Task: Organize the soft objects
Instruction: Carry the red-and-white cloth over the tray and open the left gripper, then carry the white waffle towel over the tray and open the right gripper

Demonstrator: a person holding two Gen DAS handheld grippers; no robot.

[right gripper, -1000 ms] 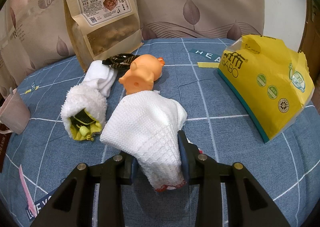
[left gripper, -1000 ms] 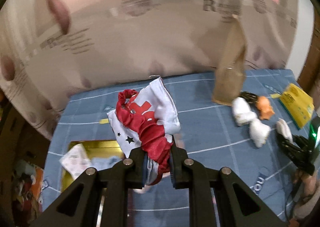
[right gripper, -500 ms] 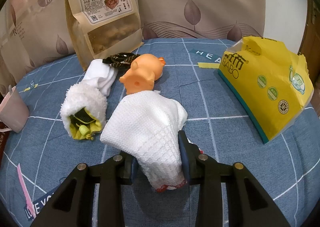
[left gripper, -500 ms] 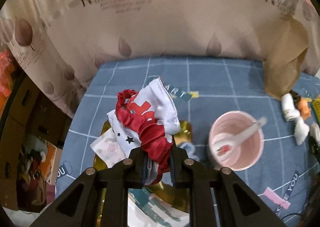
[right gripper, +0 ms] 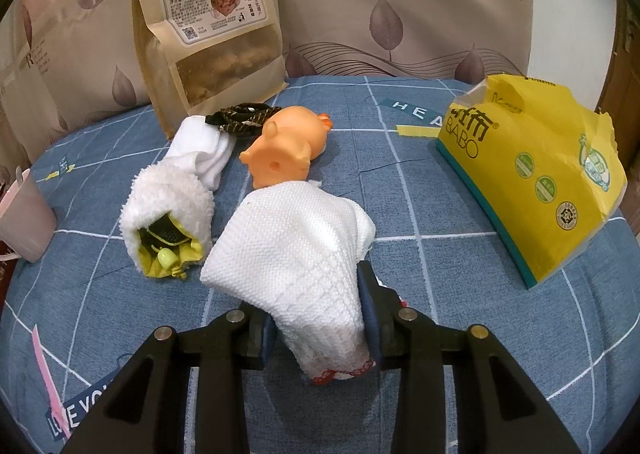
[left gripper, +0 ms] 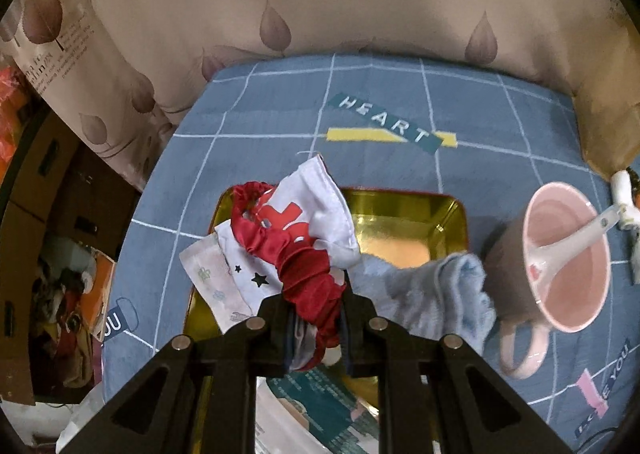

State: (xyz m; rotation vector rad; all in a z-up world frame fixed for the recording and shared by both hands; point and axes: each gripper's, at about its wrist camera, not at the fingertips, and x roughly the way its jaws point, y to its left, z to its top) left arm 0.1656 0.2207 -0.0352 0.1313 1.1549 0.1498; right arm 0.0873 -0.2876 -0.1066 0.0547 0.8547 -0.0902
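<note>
The red scrunchie (left gripper: 304, 266) and a white printed cloth (left gripper: 308, 218) with red marks and black stars are clamped together between the fingers of the left gripper (left gripper: 314, 318), held above a gold tin (left gripper: 404, 214) with a red rim. A light blue fuzzy sock (left gripper: 436, 294) drapes over the tin's right edge, and a pale floral packet (left gripper: 208, 278) lies at its left side. Printed paper shows in the tin's near end, under the gripper. Just right of the tin stands a pink mug (left gripper: 568, 266) with a white spoon (left gripper: 576, 234) leaning in it.

In the right wrist view, a folded white knit cloth (right gripper: 296, 250) sits between the fingers of the right gripper (right gripper: 320, 330), its red-trimmed end hanging down at the fingers; both pads appear to press on it, though the jaws have just been easing slightly apart. Just left of it lies a white fleece pouch (right gripper: 168, 206) with a yellow lining, its mouth open toward the camera. Behind the cloth lies an orange rubber pig (right gripper: 288, 150), with a dark braided cord (right gripper: 244, 118) beside it. A brown snack bag (right gripper: 208, 22) stands at the back against the leaf-patterned curtain (right gripper: 400, 6). A yellow package (right gripper: 532, 178) lies to the right. Everything rests on a blue checked cover (right gripper: 420, 214) over the worktop.
</note>
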